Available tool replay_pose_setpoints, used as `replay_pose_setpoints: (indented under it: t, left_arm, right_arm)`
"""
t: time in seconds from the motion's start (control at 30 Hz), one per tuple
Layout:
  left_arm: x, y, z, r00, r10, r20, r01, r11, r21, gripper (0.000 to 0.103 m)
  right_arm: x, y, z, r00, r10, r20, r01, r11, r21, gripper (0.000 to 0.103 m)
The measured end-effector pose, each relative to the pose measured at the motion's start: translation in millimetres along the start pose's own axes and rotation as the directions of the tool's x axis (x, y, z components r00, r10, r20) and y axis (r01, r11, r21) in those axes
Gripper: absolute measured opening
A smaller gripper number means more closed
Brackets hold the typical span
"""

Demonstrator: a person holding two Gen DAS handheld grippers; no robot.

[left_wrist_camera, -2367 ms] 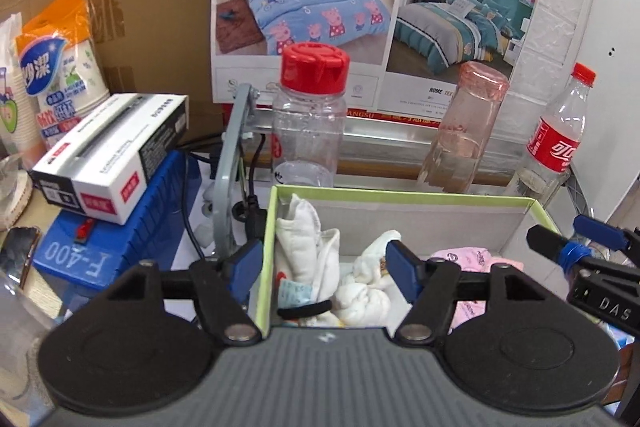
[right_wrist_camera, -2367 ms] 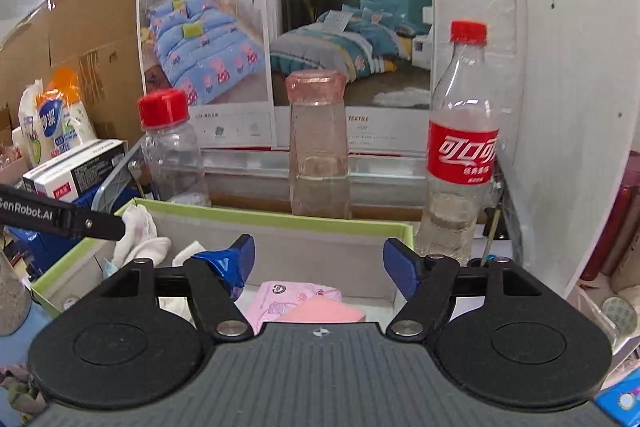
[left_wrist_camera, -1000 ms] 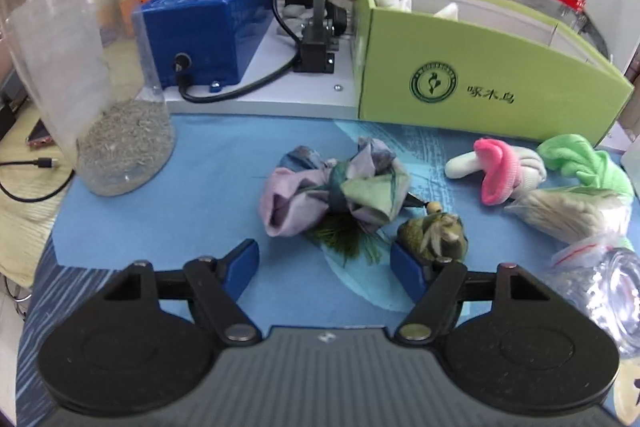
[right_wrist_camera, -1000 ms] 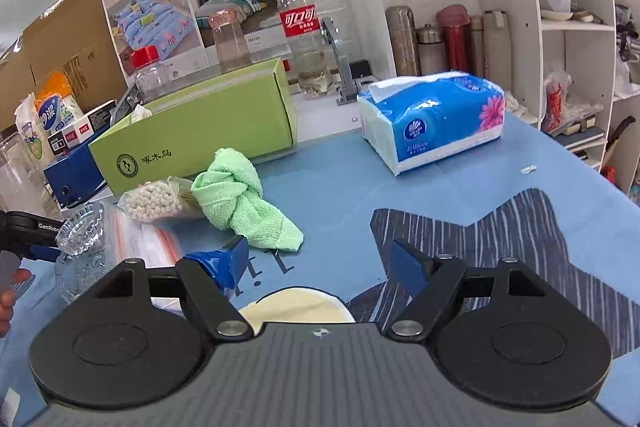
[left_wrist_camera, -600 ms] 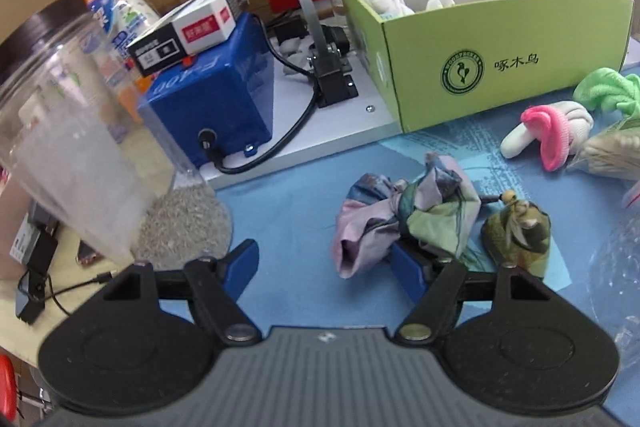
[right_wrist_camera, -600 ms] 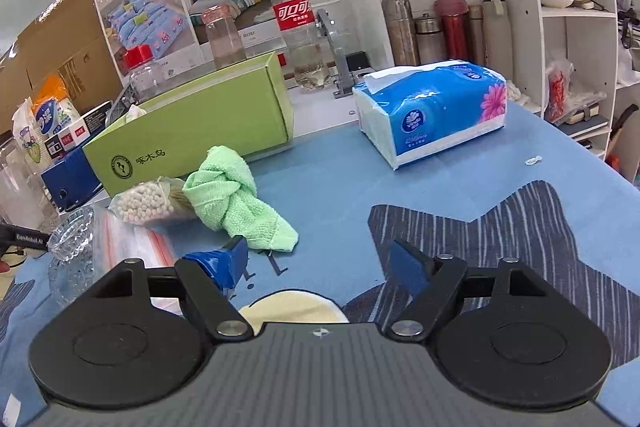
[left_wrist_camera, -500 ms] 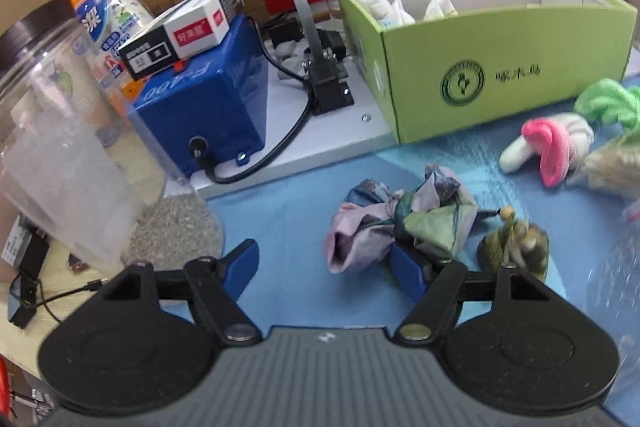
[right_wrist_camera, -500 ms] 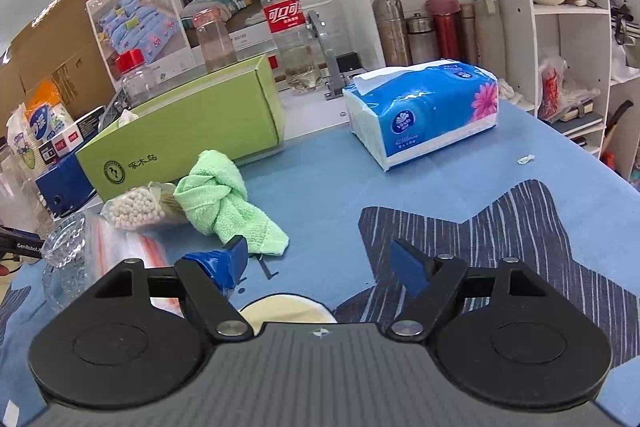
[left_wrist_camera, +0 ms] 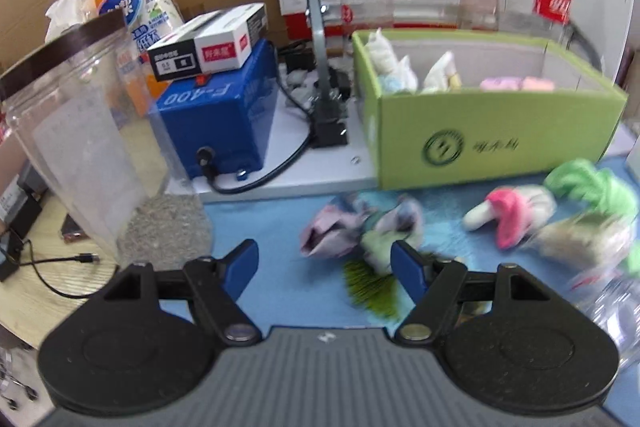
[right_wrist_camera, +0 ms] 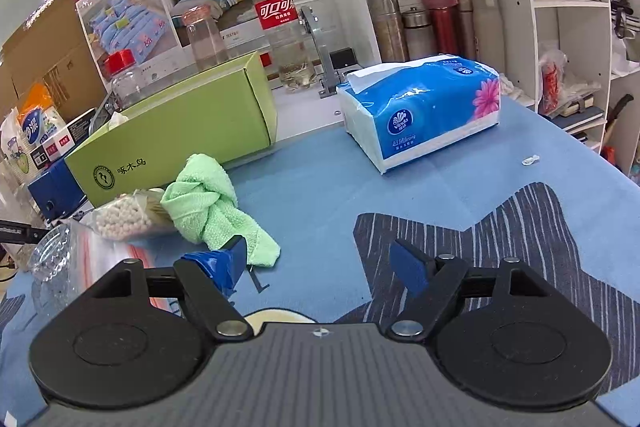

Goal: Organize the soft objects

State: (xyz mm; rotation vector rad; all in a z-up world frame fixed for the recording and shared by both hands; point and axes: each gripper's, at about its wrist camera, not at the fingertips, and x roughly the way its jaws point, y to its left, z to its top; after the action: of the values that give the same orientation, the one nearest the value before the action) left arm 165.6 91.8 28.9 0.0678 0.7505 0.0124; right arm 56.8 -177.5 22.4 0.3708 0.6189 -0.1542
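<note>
A green cardboard box (left_wrist_camera: 496, 143) holds white and pink soft items. On the blue mat in front of it lie a knotted multicoloured cloth (left_wrist_camera: 360, 227), a pink-and-white sock (left_wrist_camera: 508, 215) and a knotted green towel (left_wrist_camera: 592, 183). My left gripper (left_wrist_camera: 324, 267) hovers open just in front of the multicoloured cloth, holding nothing. In the right wrist view the green towel (right_wrist_camera: 208, 203) lies ahead and to the left of my right gripper (right_wrist_camera: 320, 265), which is open and empty above the mat, with the green box (right_wrist_camera: 176, 143) behind it.
A clear plastic jar (left_wrist_camera: 84, 147) with grit stands at the left, a blue device (left_wrist_camera: 216, 123) with a white carton behind it. A bag of white beads (right_wrist_camera: 124, 215) and a clear glass dish (right_wrist_camera: 56, 255) lie by the towel. A blue tissue pack (right_wrist_camera: 424, 111), bottles and shelves stand to the right.
The left gripper has risen and tipped back from the multicoloured cloth, so the box's inside shows again. The right gripper has barely moved. Both stay open.
</note>
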Motion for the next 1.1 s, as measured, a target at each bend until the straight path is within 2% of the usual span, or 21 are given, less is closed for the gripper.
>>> replay_pose_setpoints:
  t: [0.07, 0.17, 0.27, 0.33, 0.4, 0.47, 0.63, 0.8, 0.9, 1.0, 1.1]
  left_arm:
    - [4, -8, 8, 1.0, -0.019, 0.007, 0.02, 0.999, -0.031, 0.074]
    - [23, -19, 19, 1.0, -0.013, -0.008, 0.013, 0.998, -0.056, 0.074]
    - [50, -29, 27, 0.998, -0.015, -0.057, 0.012, 0.998, -0.063, 0.074]
    - [67, -32, 28, 0.996, 0.003, -0.09, -0.009, 0.998, -0.063, 0.074]
    - [75, -35, 27, 0.994, 0.059, -0.096, -0.063, 0.997, -0.038, 0.074]
    - [77, -30, 23, 0.99, 0.082, -0.11, -0.087, 0.996, -0.035, 0.074]
    - [67, 3, 2, 0.985, 0.058, -0.162, -0.073, 0.993, -0.088, 0.074]
    - [45, 39, -25, 0.988, -0.006, -0.152, -0.019, 0.987, -0.158, 0.074]
    - [34, 49, -34, 0.989, 0.015, -0.144, -0.037, 0.988, -0.15, 0.074]
    - [15, 49, -30, 0.996, -0.031, -0.082, 0.019, 0.989, -0.145, 0.074]
    - [9, 40, -10, 0.996, -0.083, -0.023, 0.078, 0.982, -0.17, 0.075]
  right_arm:
    - [3, 2, 1, 1.0, 0.006, -0.002, -0.006, 1.0, -0.008, 0.066]
    - [2, 5, 2, 1.0, 0.019, 0.003, -0.019, 1.0, -0.013, 0.066]
    - [1, 4, 2, 1.0, 0.02, 0.009, -0.02, 1.0, -0.011, 0.066]
    - [1, 2, 2, 1.0, 0.015, 0.007, -0.015, 1.0, -0.006, 0.066]
    - [2, -1, 3, 1.0, 0.009, 0.002, -0.009, 1.0, 0.0, 0.066]
    - [3, -3, 3, 1.0, 0.003, 0.002, -0.003, 1.0, 0.006, 0.066]
    - [4, -4, 3, 1.0, 0.007, 0.005, -0.007, 1.0, 0.014, 0.066]
    - [3, 6, 0, 0.999, 0.032, -0.001, -0.032, 0.999, -0.002, 0.066]
    - [0, 12, -1, 0.999, 0.041, 0.004, -0.041, 0.999, -0.019, 0.067]
    - [-3, 17, -1, 0.999, 0.043, 0.006, -0.043, 0.999, -0.027, 0.067]
    - [-4, 20, 0, 0.999, 0.036, 0.009, -0.036, 0.999, -0.038, 0.067]
